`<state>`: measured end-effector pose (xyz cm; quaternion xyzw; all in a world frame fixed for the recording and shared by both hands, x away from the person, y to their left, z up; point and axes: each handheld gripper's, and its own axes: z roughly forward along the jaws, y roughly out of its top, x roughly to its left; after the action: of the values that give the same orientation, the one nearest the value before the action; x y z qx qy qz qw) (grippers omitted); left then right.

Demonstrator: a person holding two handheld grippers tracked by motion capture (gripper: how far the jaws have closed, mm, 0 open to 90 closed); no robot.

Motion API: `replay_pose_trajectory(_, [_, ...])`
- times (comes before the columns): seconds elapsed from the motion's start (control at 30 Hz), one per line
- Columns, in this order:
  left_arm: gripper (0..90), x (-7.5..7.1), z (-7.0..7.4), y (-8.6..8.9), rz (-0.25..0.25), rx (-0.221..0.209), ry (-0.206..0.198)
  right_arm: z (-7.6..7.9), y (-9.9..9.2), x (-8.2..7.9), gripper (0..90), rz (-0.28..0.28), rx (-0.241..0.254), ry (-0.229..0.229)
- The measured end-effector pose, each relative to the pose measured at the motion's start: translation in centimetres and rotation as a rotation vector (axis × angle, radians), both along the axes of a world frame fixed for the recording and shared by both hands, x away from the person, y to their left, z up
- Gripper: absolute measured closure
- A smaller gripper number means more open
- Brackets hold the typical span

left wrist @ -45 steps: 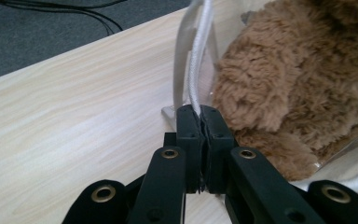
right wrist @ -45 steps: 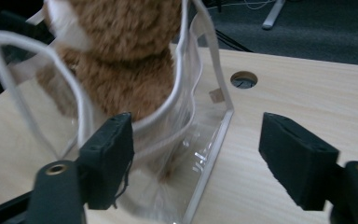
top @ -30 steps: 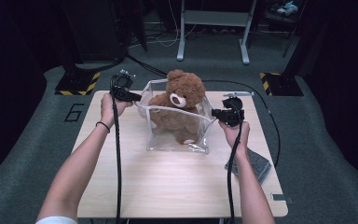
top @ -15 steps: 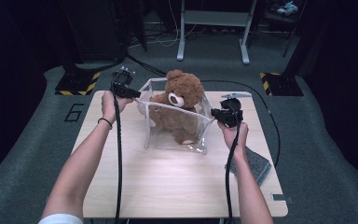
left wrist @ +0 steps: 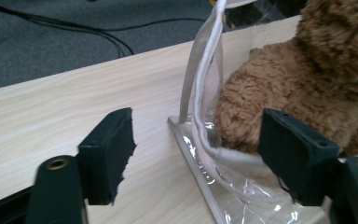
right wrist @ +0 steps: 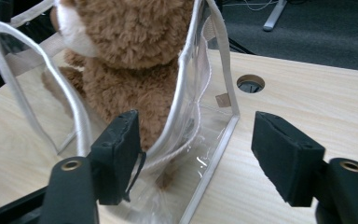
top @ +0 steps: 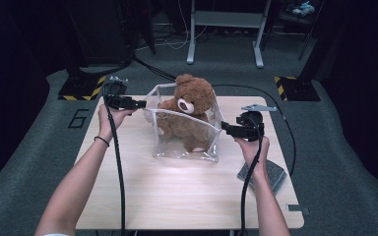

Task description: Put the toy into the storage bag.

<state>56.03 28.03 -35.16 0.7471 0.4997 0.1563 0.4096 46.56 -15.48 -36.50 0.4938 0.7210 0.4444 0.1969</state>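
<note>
brown plush teddy bear (top: 189, 113) is sitting upright inside a clear plastic bag (top: 184, 142) with white piping, standing open near the middle of the wooden table (top: 177, 191). left gripper (top: 139, 104) is hovering just beside the bag's left rim, its jaws having just been opening, now spread wide and gripping nothing. right gripper (top: 225, 128) is hovering at the bag's right edge, its jaws likewise just parted and holding nothing. grey pad (top: 270, 176) is lying by the right hand.
</note>
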Motion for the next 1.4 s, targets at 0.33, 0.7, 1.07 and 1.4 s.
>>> replay_pose_trajectory(0.33, [18.6,-2.9,-1.4,2.2,-0.009,0.0,-0.003,-1.6,-1.2,-3.0,13.8,0.028,-0.049,0.036])
replay_pose_trajectory(0.7, [14.8,-6.8,-4.0,3.5,-0.034,0.035,-0.025,-5.4,-0.7,-5.9,3.9,0.062,-0.11,0.041])
replay_pose_trajectory(1.07, [11.6,-11.2,-8.1,3.9,-0.059,0.119,-0.02,-9.5,0.8,-8.9,0.1,0.071,-0.15,0.044])
replay_pose_trajectory(1.4, [8.8,-14.9,-13.8,3.9,-0.06,0.202,-0.001,-14.2,1.6,-11.1,0.0,0.098,-0.169,0.089])
